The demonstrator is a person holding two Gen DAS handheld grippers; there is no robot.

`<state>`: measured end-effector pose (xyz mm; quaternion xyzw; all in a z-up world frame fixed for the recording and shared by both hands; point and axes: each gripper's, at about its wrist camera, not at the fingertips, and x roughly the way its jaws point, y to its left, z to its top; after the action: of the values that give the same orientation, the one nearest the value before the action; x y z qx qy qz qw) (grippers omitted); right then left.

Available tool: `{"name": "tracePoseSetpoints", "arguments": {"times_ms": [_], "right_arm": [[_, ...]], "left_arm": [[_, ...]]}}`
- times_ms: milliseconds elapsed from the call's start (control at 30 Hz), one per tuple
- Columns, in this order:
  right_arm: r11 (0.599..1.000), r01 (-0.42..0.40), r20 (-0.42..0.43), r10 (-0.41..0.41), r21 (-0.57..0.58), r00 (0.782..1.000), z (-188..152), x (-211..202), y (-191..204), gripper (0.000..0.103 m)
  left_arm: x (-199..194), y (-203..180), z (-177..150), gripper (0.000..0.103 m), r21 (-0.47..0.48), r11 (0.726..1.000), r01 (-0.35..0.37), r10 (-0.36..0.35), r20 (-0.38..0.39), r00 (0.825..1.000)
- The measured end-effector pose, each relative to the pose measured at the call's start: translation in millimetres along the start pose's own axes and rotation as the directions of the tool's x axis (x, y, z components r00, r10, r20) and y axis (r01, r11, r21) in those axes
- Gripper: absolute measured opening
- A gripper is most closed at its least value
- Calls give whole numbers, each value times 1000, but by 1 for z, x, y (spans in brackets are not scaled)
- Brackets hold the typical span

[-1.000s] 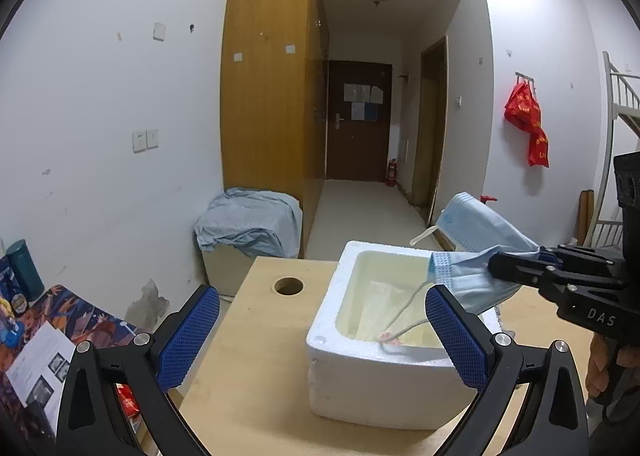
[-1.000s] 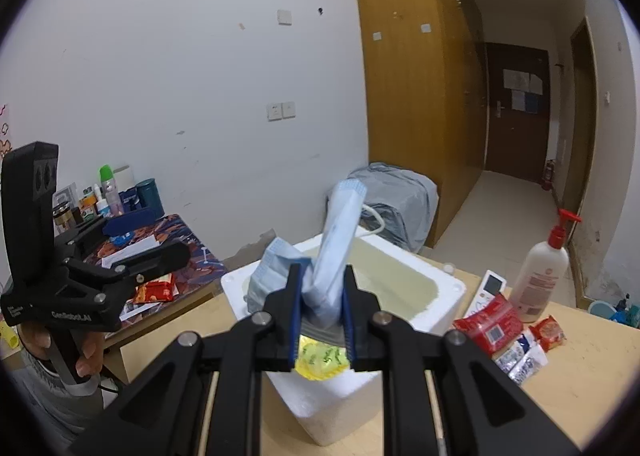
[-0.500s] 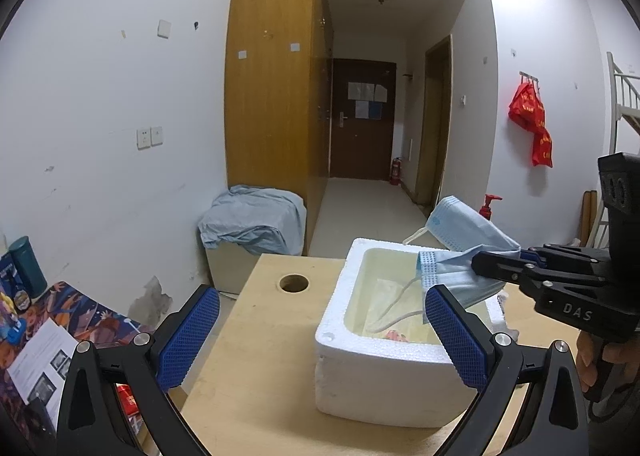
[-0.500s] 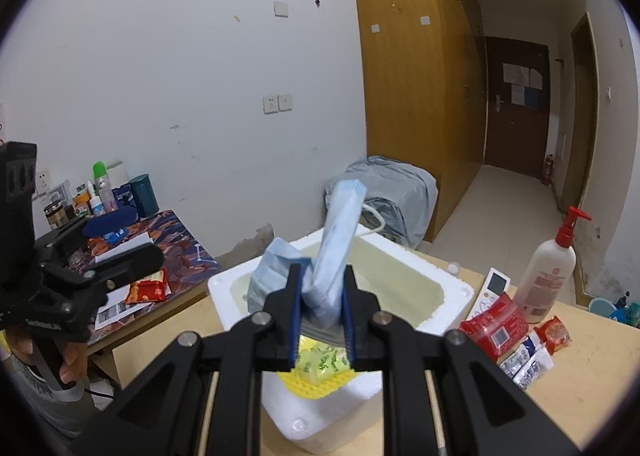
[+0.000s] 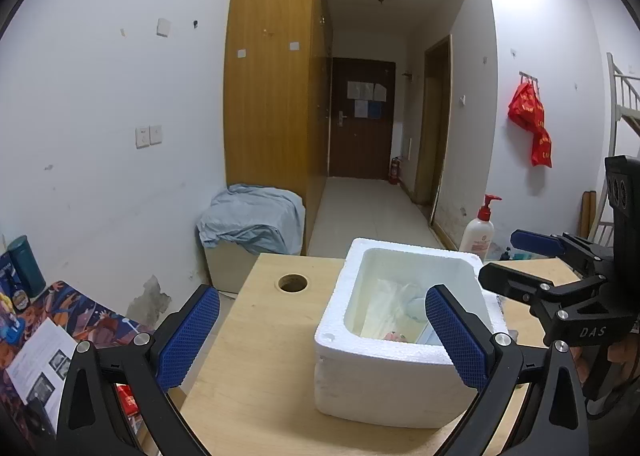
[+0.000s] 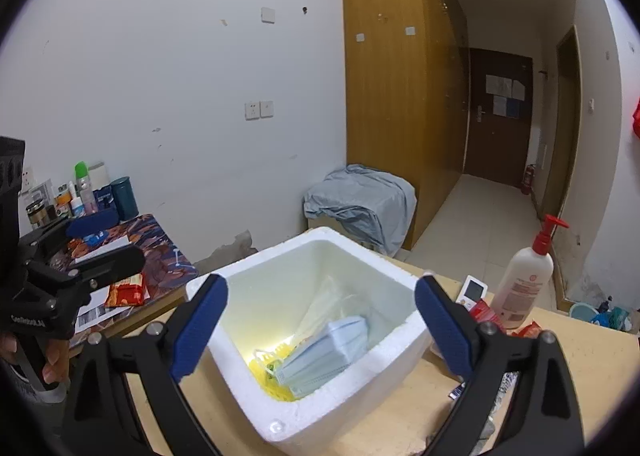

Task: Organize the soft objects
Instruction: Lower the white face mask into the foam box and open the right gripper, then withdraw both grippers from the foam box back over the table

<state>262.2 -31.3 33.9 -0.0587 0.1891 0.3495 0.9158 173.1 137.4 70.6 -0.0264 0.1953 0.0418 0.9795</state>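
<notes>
A white foam box (image 5: 400, 246) (image 6: 320, 234) stands on the wooden table. Inside it lies a stack of light blue face masks (image 6: 328, 348) (image 5: 416, 306), on top of a yellow item (image 6: 264, 372) and a clear plastic bag. My right gripper (image 6: 320, 284) (image 5: 516, 260) hangs over the box's near rim. Its jaws are opening wide and nothing is between them. My left gripper (image 5: 320, 296) (image 6: 108, 240) is open and empty, held to the left of the box and apart from it.
A pump lotion bottle (image 6: 524, 284) (image 5: 478, 232), a white remote (image 6: 474, 290) and red packets (image 6: 484, 312) sit right of the box. The tabletop has a round hole (image 5: 293, 283). A lower side table (image 6: 160, 252) with papers, a red packet and bottles stands on the left.
The right gripper's jaws have spread apart and let go of the blue masks, which now lie inside the foam box. The left gripper has stayed put.
</notes>
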Motion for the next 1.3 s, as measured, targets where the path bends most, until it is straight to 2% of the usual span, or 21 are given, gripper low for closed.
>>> {"name": "tracePoseSetpoints", "arguments": {"times_ms": [600, 867, 1100, 1300], "right_arm": [[1000, -18, 9, 18, 26, 1000, -1, -12, -7, 97], [998, 35, 37, -37, 43, 999, -6, -38, -17, 97], [990, 115, 54, -119, 79, 991, -21, -76, -39, 97], [983, 156, 71, -164, 100, 984, -26, -94, -47, 102]], "left_arm": [[-1, -6, 0, 103, 11, 1000, 6, -6, 1, 1000], [-8, -17, 2, 103, 27, 999, 36, -36, 6, 999], [-9, -42, 5, 103, 57, 992, 109, -110, 10, 994], [-5, -66, 6, 103, 78, 983, 169, -170, 4, 985]]}}
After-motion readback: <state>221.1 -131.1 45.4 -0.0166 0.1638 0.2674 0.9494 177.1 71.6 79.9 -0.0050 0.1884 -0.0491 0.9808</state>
